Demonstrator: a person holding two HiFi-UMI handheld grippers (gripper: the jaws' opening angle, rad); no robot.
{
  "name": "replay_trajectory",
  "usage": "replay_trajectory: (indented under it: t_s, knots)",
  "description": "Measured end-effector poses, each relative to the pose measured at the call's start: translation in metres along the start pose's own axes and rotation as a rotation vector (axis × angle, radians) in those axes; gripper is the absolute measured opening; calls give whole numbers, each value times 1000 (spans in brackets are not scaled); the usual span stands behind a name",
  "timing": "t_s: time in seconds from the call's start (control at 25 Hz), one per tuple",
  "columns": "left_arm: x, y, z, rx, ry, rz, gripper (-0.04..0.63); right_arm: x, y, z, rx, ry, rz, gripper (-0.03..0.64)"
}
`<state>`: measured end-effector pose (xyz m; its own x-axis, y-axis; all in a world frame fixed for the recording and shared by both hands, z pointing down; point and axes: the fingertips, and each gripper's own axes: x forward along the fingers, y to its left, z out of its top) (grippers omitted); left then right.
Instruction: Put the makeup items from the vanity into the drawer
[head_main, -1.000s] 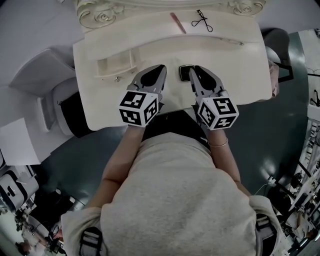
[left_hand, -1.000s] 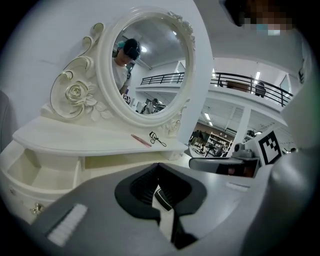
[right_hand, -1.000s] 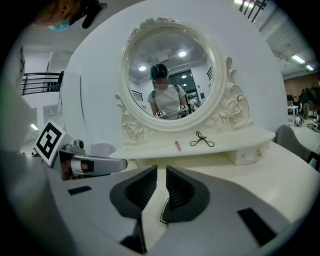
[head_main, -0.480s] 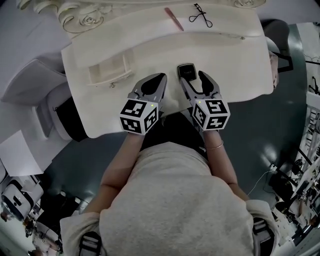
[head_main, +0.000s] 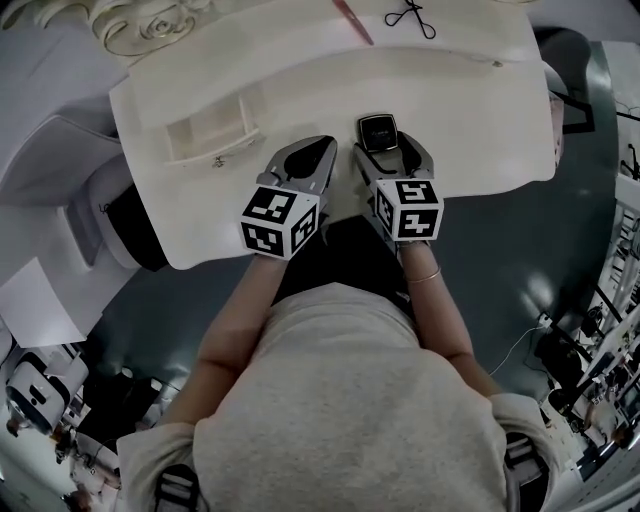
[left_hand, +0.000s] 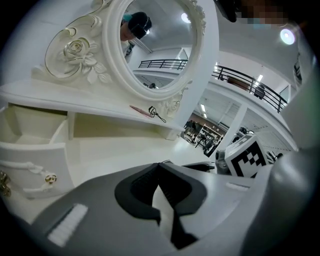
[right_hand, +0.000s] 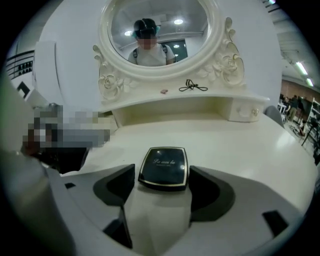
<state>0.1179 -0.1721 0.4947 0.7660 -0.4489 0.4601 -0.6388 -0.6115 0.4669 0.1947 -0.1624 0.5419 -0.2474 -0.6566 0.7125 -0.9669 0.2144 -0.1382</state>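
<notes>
head: steeply down | gripper views: low, close, toward mirror (right_hand: 155, 35) | shared: vanity top (head_main: 470, 110)

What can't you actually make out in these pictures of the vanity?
Pink stick: head view, cut by the top edge; tiny in both gripper views.
Compact lettering: right gripper view, too small to read.
Drawer floor: left gripper view, hidden behind its own front.
Mirror: head view, beyond the top edge.

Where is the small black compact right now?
The compact lies flat on the vanity top, between the opening jaws of the right gripper, with the open drawer off to its left in the head view.
</notes>
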Motion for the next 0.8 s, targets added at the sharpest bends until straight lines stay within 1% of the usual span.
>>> replay_trajectory:
  t_s: [0.2, 0.44, 0.52, 0.6, 0.68, 0.8]
  knots:
    - [1, 4, -6, -4, 13, 11, 9, 3, 2, -1, -67, 17, -32, 307]
    - [-1, 4, -5, -5, -3, 25, 9, 2, -4, -2, -48, 11, -63, 305]
    - [-1, 4, -4, -4, -8, 26, 9, 2, -4, -3, -52, 15, -53, 305]
    - [-3, 5, -3, -2, -18, 37, 9, 1, -4, -2, -33, 11, -26, 305]
    - [-7, 7, 0, 2, -35, 57, 9, -1, -3, 4, -12, -13, 1, 305]
    - [-14, 11, 5, 4, -58, 94, 9, -4, 0, 23, -31, -66, 33, 305]
